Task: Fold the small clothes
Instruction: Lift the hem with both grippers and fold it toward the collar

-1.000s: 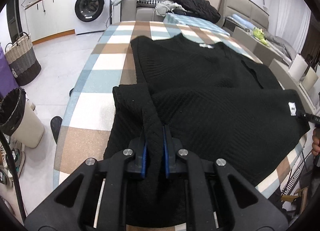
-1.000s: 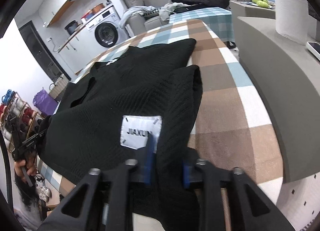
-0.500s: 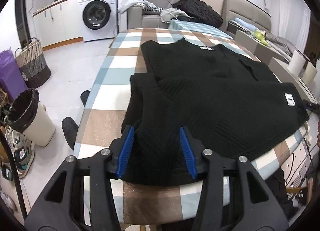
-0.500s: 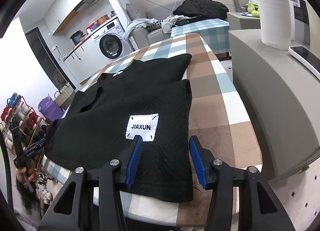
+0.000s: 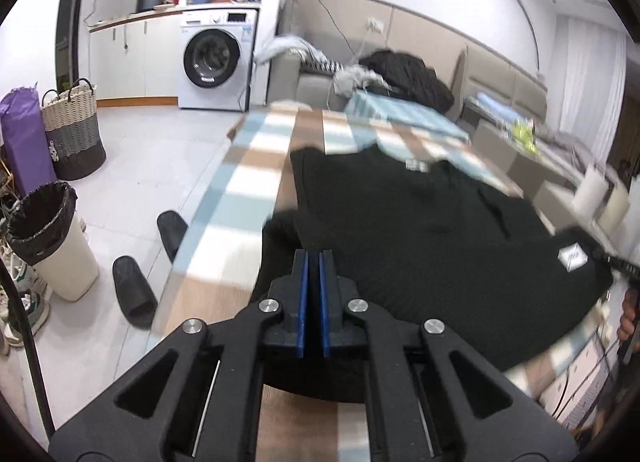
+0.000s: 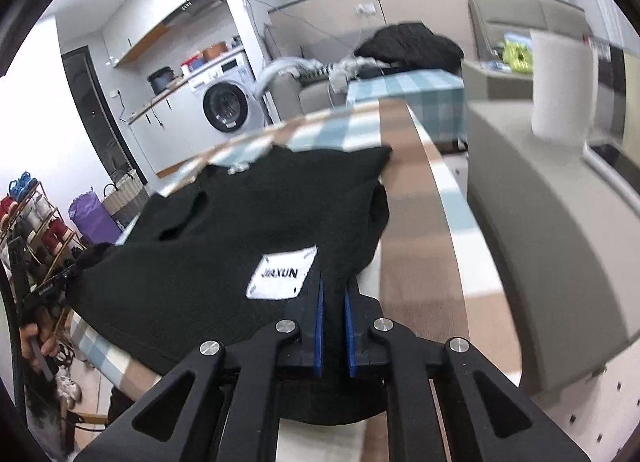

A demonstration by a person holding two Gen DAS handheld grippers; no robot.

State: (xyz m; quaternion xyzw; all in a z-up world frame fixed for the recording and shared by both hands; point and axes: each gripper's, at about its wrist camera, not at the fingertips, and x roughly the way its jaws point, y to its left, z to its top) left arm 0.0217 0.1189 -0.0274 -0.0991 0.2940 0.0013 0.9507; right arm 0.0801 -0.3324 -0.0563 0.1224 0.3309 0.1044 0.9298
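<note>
Both grippers just clamped down on the near hem of the black sweater (image 5: 420,229), left gripper (image 5: 313,262) and right gripper (image 6: 333,282), with its body stretching toward 12 o'clock across the checked table (image 5: 256,165).

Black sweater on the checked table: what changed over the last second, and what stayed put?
Half a second ago both grippers stood open over the near hem. Since then the jaws have been closing: the left gripper is now shut on the black sweater at its left hem corner, the right gripper on the corner beside the white label, and the hem has begun lifting. The collar end stays flat on the table.
</note>
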